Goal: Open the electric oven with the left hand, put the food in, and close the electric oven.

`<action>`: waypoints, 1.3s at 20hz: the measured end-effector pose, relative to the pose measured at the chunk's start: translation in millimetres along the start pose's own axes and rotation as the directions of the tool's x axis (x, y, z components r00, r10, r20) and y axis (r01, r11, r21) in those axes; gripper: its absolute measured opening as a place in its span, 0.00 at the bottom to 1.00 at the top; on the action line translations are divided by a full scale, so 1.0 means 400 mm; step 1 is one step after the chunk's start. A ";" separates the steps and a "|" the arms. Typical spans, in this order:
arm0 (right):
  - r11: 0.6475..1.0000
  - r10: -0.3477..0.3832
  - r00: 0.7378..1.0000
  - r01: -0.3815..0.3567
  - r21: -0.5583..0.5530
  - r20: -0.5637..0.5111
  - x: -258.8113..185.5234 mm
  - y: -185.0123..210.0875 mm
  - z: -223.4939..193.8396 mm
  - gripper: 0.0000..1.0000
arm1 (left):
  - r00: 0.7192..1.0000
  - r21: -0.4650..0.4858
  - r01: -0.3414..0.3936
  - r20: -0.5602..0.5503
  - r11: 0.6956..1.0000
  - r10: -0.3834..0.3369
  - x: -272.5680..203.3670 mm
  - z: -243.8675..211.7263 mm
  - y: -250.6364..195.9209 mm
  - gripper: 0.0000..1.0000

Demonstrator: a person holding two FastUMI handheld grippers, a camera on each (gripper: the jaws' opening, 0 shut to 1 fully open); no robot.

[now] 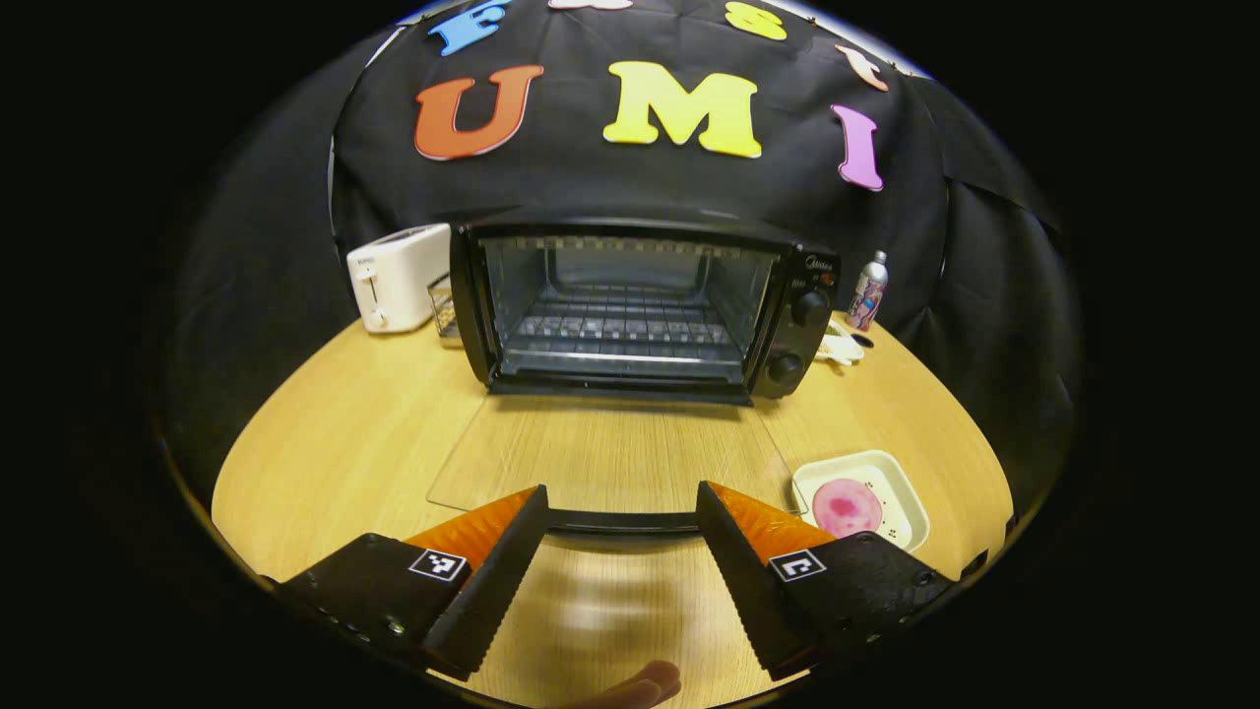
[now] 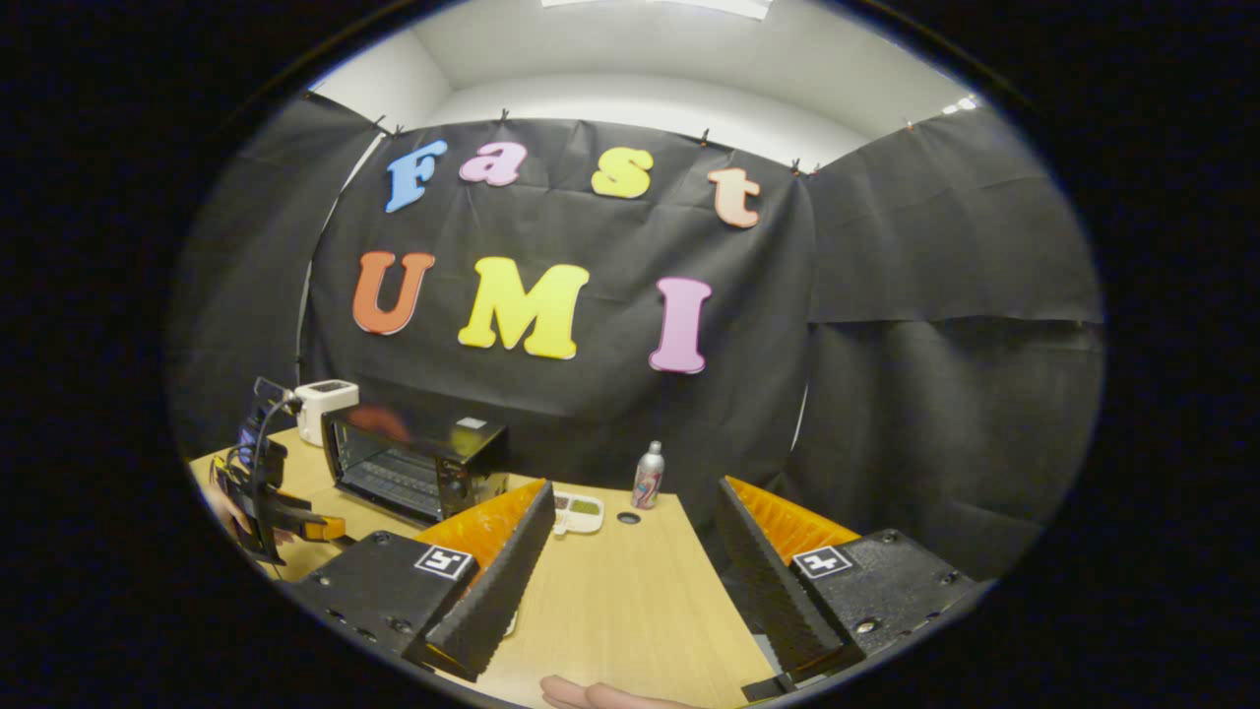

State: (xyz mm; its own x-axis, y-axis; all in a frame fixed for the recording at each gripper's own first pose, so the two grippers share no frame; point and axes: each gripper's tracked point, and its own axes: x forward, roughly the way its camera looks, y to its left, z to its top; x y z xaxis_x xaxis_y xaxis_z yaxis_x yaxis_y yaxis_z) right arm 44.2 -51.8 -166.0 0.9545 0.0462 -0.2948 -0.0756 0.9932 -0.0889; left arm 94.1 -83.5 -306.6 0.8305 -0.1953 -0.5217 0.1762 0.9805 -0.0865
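Note:
The black electric oven point(image 1: 630, 305) stands at the back of the table with its glass door point(image 1: 610, 453) folded flat toward me and the wire rack inside bare. The door's dark handle point(image 1: 622, 522) lies across the gap between my left gripper's fingers; the left gripper point(image 1: 620, 489) is open. The food, a round pink piece point(image 1: 847, 506), rests on a white square plate point(image 1: 911, 492) right of the door. My right gripper point(image 2: 635, 487) hangs open and holds nothing, right of the oven point(image 2: 413, 463). The left gripper point(image 2: 271, 502) shows in front of the oven.
A white toaster point(image 1: 399, 276) stands left of the oven. A small bottle point(image 1: 868, 290) and a white dish point(image 1: 839, 347) sit to its right, also seen as the bottle point(image 2: 647, 476) and dish point(image 2: 576, 512). A fingertip point(image 1: 640, 684) shows at the bottom edge.

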 end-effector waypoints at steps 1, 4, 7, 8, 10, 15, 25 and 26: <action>1.000 0.026 0.999 -0.026 -0.007 -0.044 0.027 0.022 -0.033 1.00 | 0.999 0.004 -0.006 0.052 1.000 0.006 -0.027 0.029 0.003 0.95; 0.991 0.130 0.963 -0.135 -0.002 -0.236 0.113 0.111 -0.181 1.00 | 0.978 0.001 -0.004 0.210 1.000 0.004 -0.119 0.110 -0.010 0.95; 0.970 0.239 0.858 -0.229 0.077 -0.456 0.196 0.183 -0.326 1.00 | 0.952 0.008 0.003 0.308 1.000 -0.005 -0.201 0.154 -0.023 0.95; 0.964 0.265 0.818 -0.243 0.111 -0.511 0.221 0.200 -0.364 1.00 | 0.942 0.013 0.006 0.337 1.000 -0.010 -0.223 0.164 -0.026 0.95; 0.953 0.300 0.737 -0.257 0.159 -0.606 0.252 0.219 -0.439 0.99 | 0.927 0.014 -0.001 0.374 1.000 -0.005 -0.263 0.183 -0.021 0.95; 0.911 0.408 0.468 -0.264 0.317 -0.784 0.294 0.281 -0.608 0.87 | 0.896 -0.006 -0.025 0.444 1.000 0.025 -0.345 0.232 0.005 0.95; 0.840 0.534 0.108 -0.179 0.512 -0.839 0.291 0.377 -0.685 0.02 | 0.887 0.041 -0.146 0.447 0.988 0.113 -0.366 0.284 0.075 0.95; 0.813 0.576 0.074 -0.151 0.562 -0.814 0.297 0.383 -0.672 0.01 | 0.887 0.032 -0.149 0.447 0.988 0.119 -0.365 0.287 0.080 0.95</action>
State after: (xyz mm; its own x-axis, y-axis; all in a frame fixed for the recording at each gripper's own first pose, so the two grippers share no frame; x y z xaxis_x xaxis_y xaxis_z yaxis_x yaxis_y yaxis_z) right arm 68.5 77.0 -470.6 -0.2079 0.4882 -0.8476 -0.0436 0.8610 0.5067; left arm 39.1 -26.0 -135.8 0.9934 -0.0654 -0.0939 0.0676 0.9975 0.0196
